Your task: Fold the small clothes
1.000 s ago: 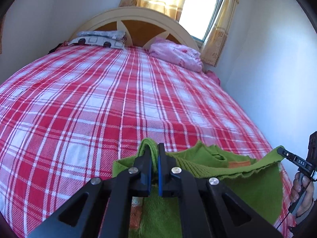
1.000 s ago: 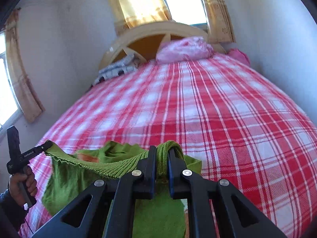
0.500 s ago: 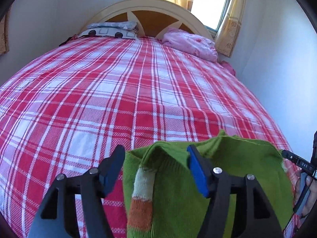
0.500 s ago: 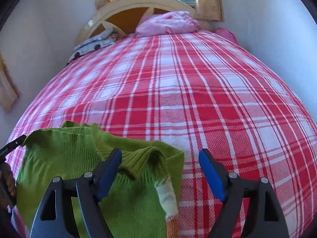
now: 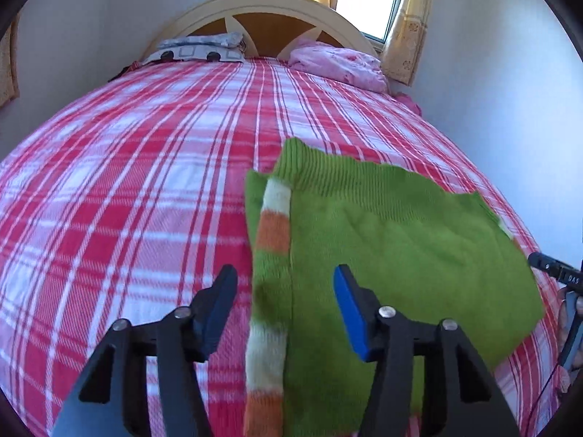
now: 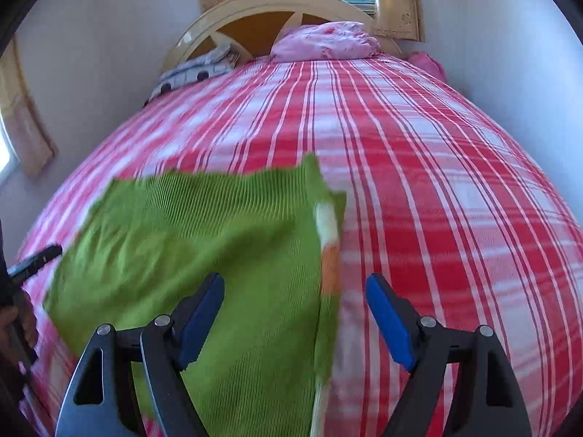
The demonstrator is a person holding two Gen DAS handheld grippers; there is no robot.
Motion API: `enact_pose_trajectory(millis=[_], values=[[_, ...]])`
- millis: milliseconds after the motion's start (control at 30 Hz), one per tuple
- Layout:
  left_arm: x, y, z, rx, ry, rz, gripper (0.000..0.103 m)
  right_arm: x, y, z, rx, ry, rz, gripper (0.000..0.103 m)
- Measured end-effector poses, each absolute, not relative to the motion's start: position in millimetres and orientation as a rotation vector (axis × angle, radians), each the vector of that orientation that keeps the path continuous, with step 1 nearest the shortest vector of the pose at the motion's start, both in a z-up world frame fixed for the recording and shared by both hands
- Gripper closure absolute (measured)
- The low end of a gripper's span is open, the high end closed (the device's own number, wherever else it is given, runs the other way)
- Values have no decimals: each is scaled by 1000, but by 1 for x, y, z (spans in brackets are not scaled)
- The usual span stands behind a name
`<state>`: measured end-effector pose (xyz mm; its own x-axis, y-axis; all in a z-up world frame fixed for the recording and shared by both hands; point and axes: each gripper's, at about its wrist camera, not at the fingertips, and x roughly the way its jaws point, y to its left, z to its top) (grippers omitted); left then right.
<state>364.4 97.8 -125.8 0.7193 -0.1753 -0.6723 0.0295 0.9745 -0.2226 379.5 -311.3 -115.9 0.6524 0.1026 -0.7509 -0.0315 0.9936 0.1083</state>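
- On the plaid bed [image 5: 145, 189], the green knit garment [image 5: 393, 240] lies flat.
- Left tongs [image 5: 284, 309] and right tongs [image 6: 295, 313] gape, empty.
- Soft, light, stretchy; probably best pinched at a ribbed-hem corner.

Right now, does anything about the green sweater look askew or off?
Mostly fine. The green sweater lies flat on the plaid bed, but its striped sleeve sticks out along one side, and the ribbed hem is uneven.
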Motion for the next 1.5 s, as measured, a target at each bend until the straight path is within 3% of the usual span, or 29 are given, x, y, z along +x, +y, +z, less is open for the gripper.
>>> enact_pose_trajectory(millis=[100,167,300,400,433,533,567,667,900,1000,1033,1067,1100,1133,1233,1367,1500], values=[[357,99,-129,-239,768,-149,48,360,-315,-121,109,874,53,23],[352,98,-131,-244,775,-162,59,349,-318,-125,127,883,53,26],[351,99,-141,-265,808,-158,60,339,-324,-133,142,904,31,31],[348,103,-144,-299,805,-166,68,337,-325,-138,183,916,62,51],[347,104,-143,-299,798,-168,77,337,-324,-138,196,918,85,64],[343,108,-142,-306,786,-184,89,337,-319,-139,183,920,95,76],[341,110,-142,-312,781,-189,94,336,-316,-139,173,919,96,88],[333,112,-135,-322,764,-210,95,329,-313,-134,158,900,99,94],[325,104,-142,-224,760,-188,95,324,-314,-144,117,912,94,95],[331,111,-145,-251,787,-128,76,326,-315,-143,115,911,90,93],[330,112,-142,-247,778,-110,65,326,-315,-141,106,907,65,81],[327,114,-139,-228,758,-81,54,326,-315,-137,78,906,13,53],[325,115,-135,-211,740,-54,49,324,-316,-132,50,892,-41,40],[322,116,-131,-199,714,-39,43,321,-315,-126,40,863,-57,34],[323,111,-121,-170,666,-34,29,316,-300,-101,34,767,20,34],[347,94,-132,-62,708,47,28,334,-252,-96,24,771,225,34],[352,96,-147,-35,787,91,25,357,-236,-135,-47,908,135,34]])
